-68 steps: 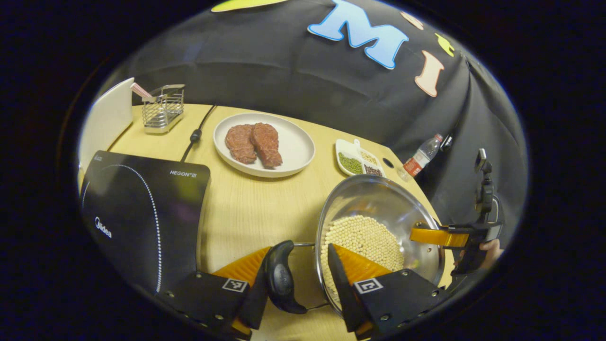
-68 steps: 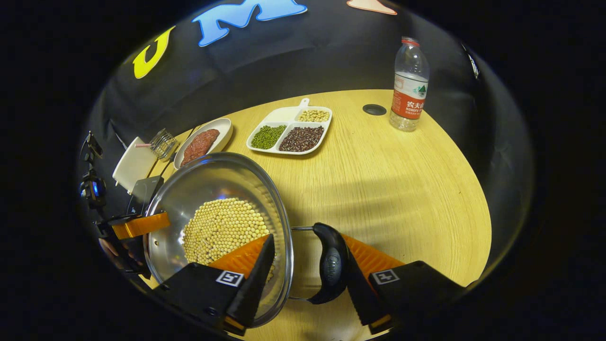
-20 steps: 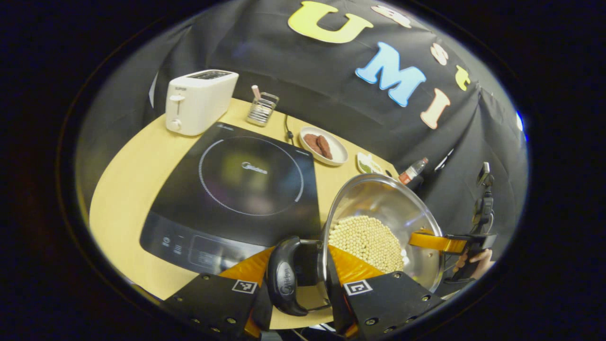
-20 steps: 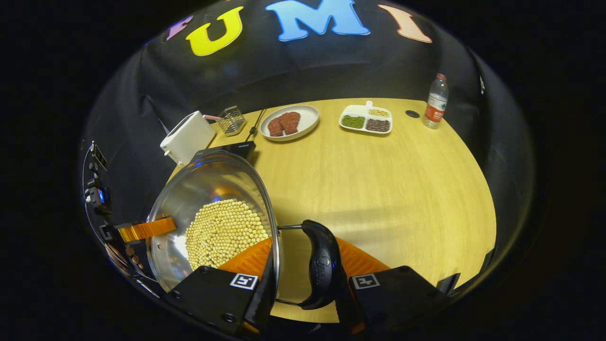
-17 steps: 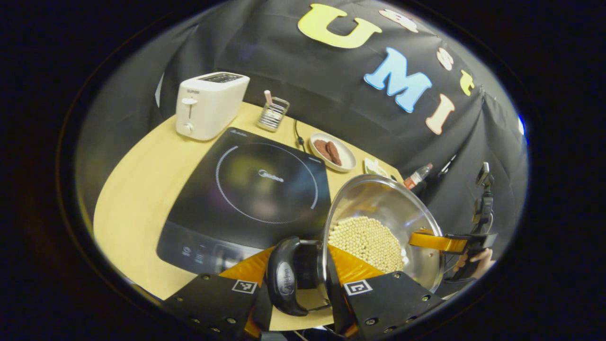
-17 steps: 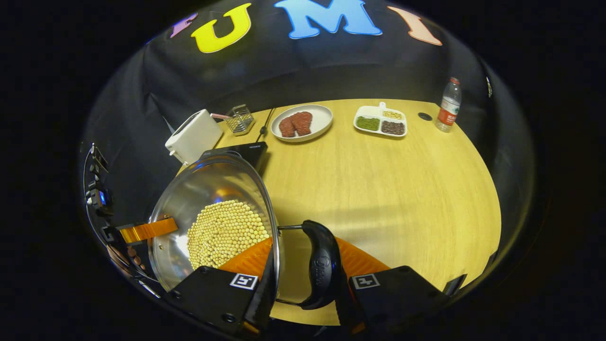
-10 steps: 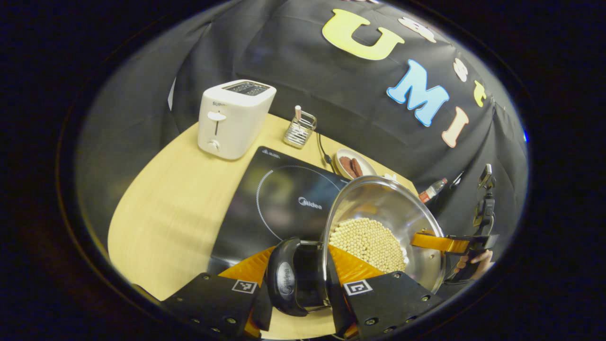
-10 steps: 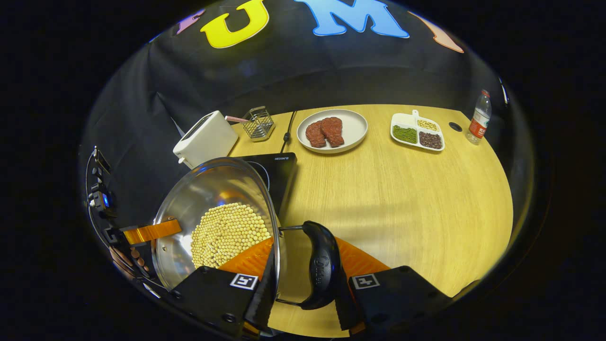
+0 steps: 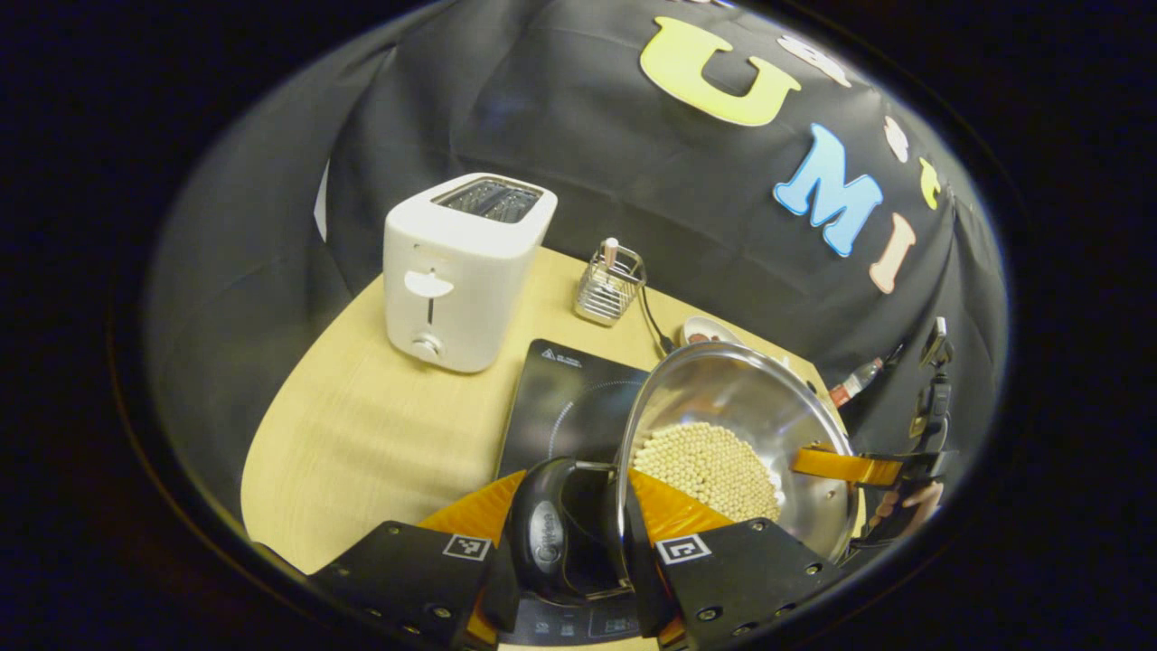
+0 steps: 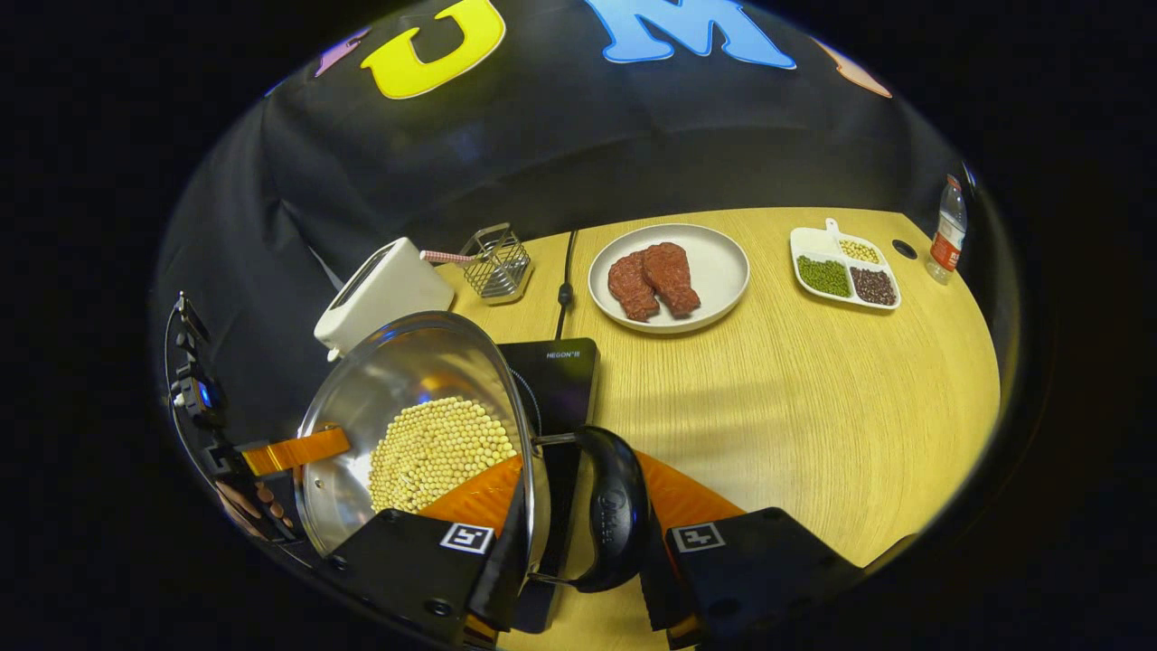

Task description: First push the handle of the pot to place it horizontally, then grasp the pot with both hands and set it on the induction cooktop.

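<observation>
A steel pot holding pale round beans is being carried above a wooden surface, held level so the beans are not spilling. The left hand-held gripper is clamping the pot's near side: one finger sits outside the black side handle and the other inside the rim, pinching handle and wall together. In the right gripper view, the right hand-held gripper is holding the opposite handle the same way, one finger inside the pot and one beyond the handle. Gripping from both sides is keeping the load balanced.

The pot is hanging over the right part of the black induction cooktop, which lies on the surface in front of a white toaster and a wire rack. It appears not yet set down and still off the cooktop's centre. Farther right are a plate of meat, a divided dish of beans and a water bottle, well apart from the carrying path.
</observation>
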{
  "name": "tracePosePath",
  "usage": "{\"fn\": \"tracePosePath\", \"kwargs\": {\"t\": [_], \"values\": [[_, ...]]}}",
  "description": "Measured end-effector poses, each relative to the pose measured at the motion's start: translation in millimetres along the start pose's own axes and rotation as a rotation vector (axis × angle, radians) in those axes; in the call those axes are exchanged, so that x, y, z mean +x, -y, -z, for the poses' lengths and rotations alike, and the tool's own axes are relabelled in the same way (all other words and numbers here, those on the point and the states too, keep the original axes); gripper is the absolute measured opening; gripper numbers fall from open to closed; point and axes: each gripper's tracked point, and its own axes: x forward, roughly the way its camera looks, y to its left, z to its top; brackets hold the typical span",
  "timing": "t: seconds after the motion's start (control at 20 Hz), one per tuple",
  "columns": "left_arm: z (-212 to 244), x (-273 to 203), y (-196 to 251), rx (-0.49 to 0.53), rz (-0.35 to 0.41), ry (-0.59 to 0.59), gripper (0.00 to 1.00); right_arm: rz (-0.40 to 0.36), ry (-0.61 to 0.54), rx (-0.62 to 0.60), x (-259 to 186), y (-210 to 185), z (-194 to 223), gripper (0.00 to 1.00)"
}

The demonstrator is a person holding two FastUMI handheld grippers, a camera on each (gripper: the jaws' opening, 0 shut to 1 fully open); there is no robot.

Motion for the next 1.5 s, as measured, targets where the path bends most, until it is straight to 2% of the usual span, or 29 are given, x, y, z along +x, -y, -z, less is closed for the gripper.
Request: {"fn": "tracePosePath", "kwargs": {"t": [0.05, 0.1, 0.2, 0.25, 0.4, 0.45, 0.55, 0.6, 0.65, 0.75, 0.8, 0.9, 0.95, 1.15, 1.2, 1.25, 1.3, 1.35, 1.4, 1.45, 1.5], "values": [[-3, 7, -4, -0.002, 0.001, -0.003, 0.55, 0.004, 0.004, 0.007, 6, -1, -4, 0.54], [-6, 14, -7, -0.004, 0.003, -0.004, 0.51, 0.007, 0.004, 0.015, 12, -1, -7, 0.54], [-10, 25, -16, 0.006, 0.006, -0.007, 0.51, 0.011, 0.001, 0.027, 25, -3, -8, 0.54], [-13, 31, -21, 0.012, 0.005, -0.007, 0.55, 0.012, -0.001, 0.033, 30, -5, -7, 0.54], [-15, 44, -34, 0.017, -0.006, -0.015, 0.51, 0.025, -0.023, 0.059, 45, -8, -3, 0.54], [-21, 46, -35, 0.028, -0.002, 0.003, 0.55, 0.02, -0.006, 0.069, 50, -8, -7, 0.53], [-25, 50, -37, 0.049, -0.004, 0.006, 0.55, 0.018, -0.011, 0.076, 55, -7, -8, 0.57], [-28, 53, -38, 0.048, -0.002, 0.011, 0.51, 0.011, -0.001, 0.085, 56, -9, -10, 0.54], [-29, 53, -37, 0.036, 0.001, 0.01, 0.55, 0.008, 0.007, 0.082, 57, -8, -12, 0.55], [-30, 53, -37, 0.024, 0.007, 0.021, 0.51, -0.001, 0.009, 0.073, 58, -7, -13, 0.53], [-30, 52, -37, 0.02, 0.008, 0.026, 0.52, -0.002, 0.009, 0.071, 59, -8, -12, 0.58], [-28, 50, -39, 0.027, 0.003, 0.026, 0.53, -0.004, 0.005, 0.067, 59, -8, -11, 0.55], [-26, 50, -39, 0.031, -0.005, 0.016, 0.53, 0.0, 0.001, 0.071, 59, -7, -11, 0.59], [-21, 51, -39, 0.022, -0.037, 0.004, 0.58, 0.02, -0.039, 0.055, 57, -7, -1, 0.58], [-22, 51, -39, 0.004, -0.042, 0.005, 0.59, 0.017, -0.062, 0.051, 55, -9, 4, 0.66], [-23, 48, -41, -0.014, -0.053, 0.007, 0.59, 0.0, -0.072, 0.047, 54, -12, 7, 0.63], [-24, 46, -47, -0.024, -0.073, 0.01, 0.59, -0.001, -0.072, 0.039, 54, -13, 8, 0.81], [-24, 41, -51, -0.036, -0.085, 0.015, 0.61, 0.004, -0.068, 0.038, 52, -10, 6, 0.92], [-26, 34, -54, -0.047, -0.098, 0.024, 0.74, 0.005, -0.059, 0.038, 50, -9, 4, 0.98], [-24, 39, -56, -0.055, -0.105, 0.03, 0.86, 0.006, -0.05, 0.035, 46, -9, 1, 0.98], [-23, 32, -55, -0.051, -0.114, 0.032, 0.9, 0.015, -0.04, 0.028, 41, -7, 0, 0.98]]}}
